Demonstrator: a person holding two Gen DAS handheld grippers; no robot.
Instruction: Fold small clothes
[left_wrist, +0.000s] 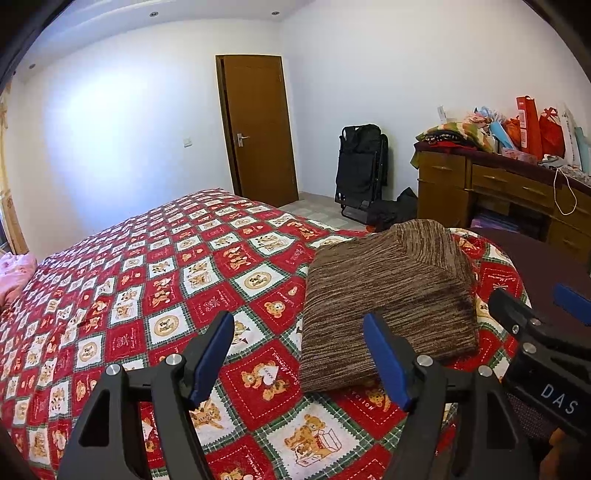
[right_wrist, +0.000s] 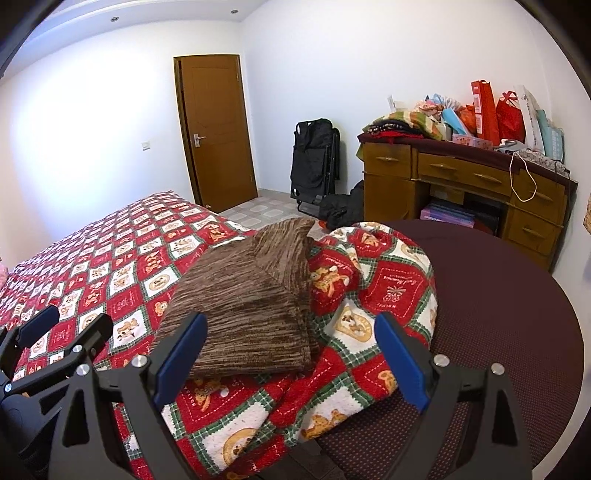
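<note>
A: Left wrist view: showing the left gripper (left_wrist: 299, 354) spread wide, blue pads (left_wrist: 212, 358) gripping nothing, hovering above the bed quilt (left_wrist: 166, 288). Folded brown knit garment (left_wrist: 384, 295) lying just ahead and to the right, partly behind the right-hand pad. Right gripper (left_wrist: 535, 306) poking in at the right edge.

B: Right wrist view: showing the right gripper (right_wrist: 291, 362) gaping wide too, nothing between its pads (right_wrist: 400, 365). Folded brown knit garment (right_wrist: 247, 299) sitting just beyond the tips, nearer the left pad, resting flat on the bed quilt (right_wrist: 122, 269). Left gripper (right_wrist: 66, 332) peeking in at the lower left.

A: Covering the bed in red, white and green teddy-bear squares, bunching up at the corner beside the garment.

B: Draping there over a dark maroon round surface (right_wrist: 517, 314). Further back: standing shut, a brown wooden door (right_wrist: 216, 129); leaning on the white wall, a black folded chair (right_wrist: 314, 158); carrying heaped cloth and red bags, a wooden desk (right_wrist: 461, 184).
</note>
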